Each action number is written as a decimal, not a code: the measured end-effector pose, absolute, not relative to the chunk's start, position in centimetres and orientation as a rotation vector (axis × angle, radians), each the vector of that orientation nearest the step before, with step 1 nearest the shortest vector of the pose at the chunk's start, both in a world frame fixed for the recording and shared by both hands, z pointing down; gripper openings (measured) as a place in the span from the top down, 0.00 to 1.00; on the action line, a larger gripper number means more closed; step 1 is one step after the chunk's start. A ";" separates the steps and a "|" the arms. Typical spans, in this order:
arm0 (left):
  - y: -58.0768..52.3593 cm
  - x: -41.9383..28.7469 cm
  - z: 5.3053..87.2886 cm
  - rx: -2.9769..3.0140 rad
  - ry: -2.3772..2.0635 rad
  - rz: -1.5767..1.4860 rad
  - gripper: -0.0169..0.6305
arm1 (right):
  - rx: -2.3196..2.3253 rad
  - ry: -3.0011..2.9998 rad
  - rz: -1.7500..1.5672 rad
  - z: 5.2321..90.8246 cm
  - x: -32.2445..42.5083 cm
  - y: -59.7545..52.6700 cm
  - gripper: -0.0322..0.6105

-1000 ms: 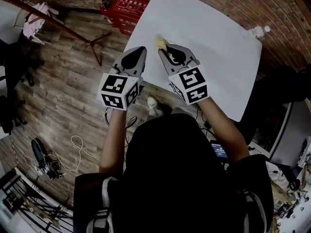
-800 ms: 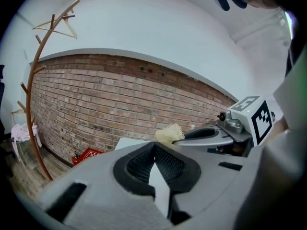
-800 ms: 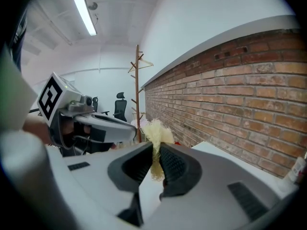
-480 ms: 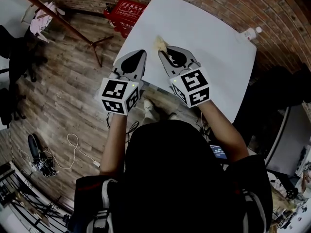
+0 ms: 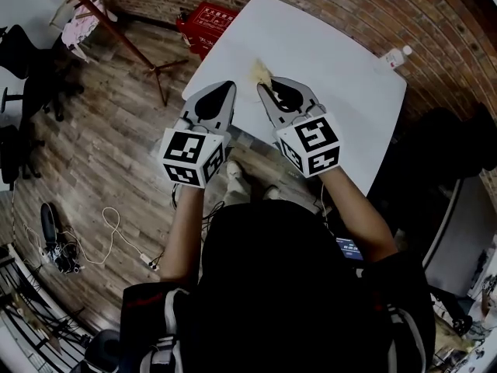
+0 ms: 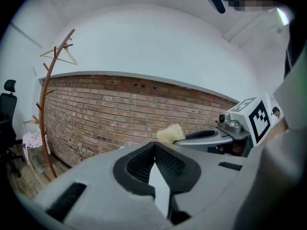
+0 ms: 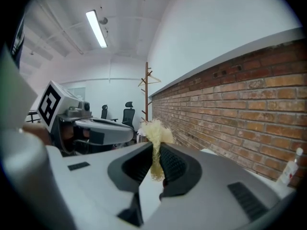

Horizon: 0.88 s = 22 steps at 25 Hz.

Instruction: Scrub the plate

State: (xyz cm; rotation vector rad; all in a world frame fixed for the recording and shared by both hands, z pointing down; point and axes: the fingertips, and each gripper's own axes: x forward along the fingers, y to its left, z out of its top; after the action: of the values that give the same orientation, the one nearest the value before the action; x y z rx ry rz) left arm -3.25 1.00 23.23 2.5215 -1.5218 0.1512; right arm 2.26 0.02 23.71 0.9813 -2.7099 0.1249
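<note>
My right gripper [image 5: 262, 88] is shut on a pale yellow fibrous scrub pad [image 5: 260, 72], which sticks out past its tips over the near edge of the white table [image 5: 326, 45]. In the right gripper view the pad [image 7: 154, 131] is pinched between the ribbed pads, its tuft above them. My left gripper [image 5: 230, 85] hangs beside it, shut with nothing between its jaws; in the left gripper view its tips [image 6: 154, 145] meet. Both grippers are held in the air, tilted up toward the brick wall. No plate shows in any view.
A small white bottle [image 5: 394, 56] stands at the table's far right corner. A red crate [image 5: 208, 20] sits on the wooden floor at the table's left. A wooden coat rack [image 5: 116, 29] stands farther left, with office chairs [image 7: 128, 110] beyond.
Both grippers have stayed side by side with the same grips. The head view has drifted, so the table and crate sit a little higher and farther away.
</note>
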 end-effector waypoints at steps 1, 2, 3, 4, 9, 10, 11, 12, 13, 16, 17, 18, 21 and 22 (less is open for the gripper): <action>1.4 -3.0 23.0 2.522 -1.530 0.146 0.95 | 0.979 -2.714 0.116 23.5 2.6 0.4 0.86; 1.8 -2.7 22.8 2.523 -1.535 0.141 0.95 | 0.978 -2.718 0.110 23.2 2.9 0.8 0.86; 2.3 -2.4 22.6 2.524 -1.540 0.139 0.95 | 0.976 -2.724 0.105 22.9 3.2 1.2 0.86; 2.7 -2.1 22.3 2.525 -1.547 0.139 0.95 | 0.972 -2.732 0.102 22.6 3.4 1.6 0.86; 4.1 -0.8 21.4 2.538 -1.598 0.161 0.95 | 0.950 -2.782 0.067 21.1 4.3 3.2 0.86; 4.6 -0.7 21.4 2.538 -1.608 0.164 0.95 | 0.949 -2.788 0.062 21.0 4.5 3.6 0.86; 5.0 -0.6 21.3 2.537 -1.619 0.165 0.95 | 0.946 -2.794 0.060 21.0 4.7 4.0 0.86; 5.4 -0.5 21.2 2.535 -1.630 0.163 0.95 | 0.941 -2.799 0.060 21.0 4.9 4.4 0.86; 5.7 -0.4 21.0 2.535 -1.641 0.159 0.95 | 0.936 -2.805 0.058 20.9 5.0 4.7 0.86; 6.3 -0.2 20.4 2.543 -1.675 0.138 0.95 | 0.927 -2.823 0.044 20.5 5.2 5.3 0.86; 6.5 -0.1 20.3 2.545 -1.686 0.134 0.95 | 0.925 -2.828 0.039 20.4 5.3 5.5 0.86; 6.7 0.0 20.3 2.546 -1.693 0.134 0.95 | 0.923 -2.832 0.035 20.3 5.3 5.6 0.86; 6.9 0.7 20.0 2.556 -1.709 0.131 0.95 | 0.929 -2.839 0.028 20.0 5.9 5.8 0.86; 7.0 0.9 19.9 2.560 -1.714 0.127 0.95 | 0.932 -2.841 0.026 19.9 6.0 5.9 0.86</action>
State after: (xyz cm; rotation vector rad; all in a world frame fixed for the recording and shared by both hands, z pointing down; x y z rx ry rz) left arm 0.85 6.96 19.91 2.5595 -1.7139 0.1273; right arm 6.01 5.92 19.94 0.9320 -2.8411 0.0255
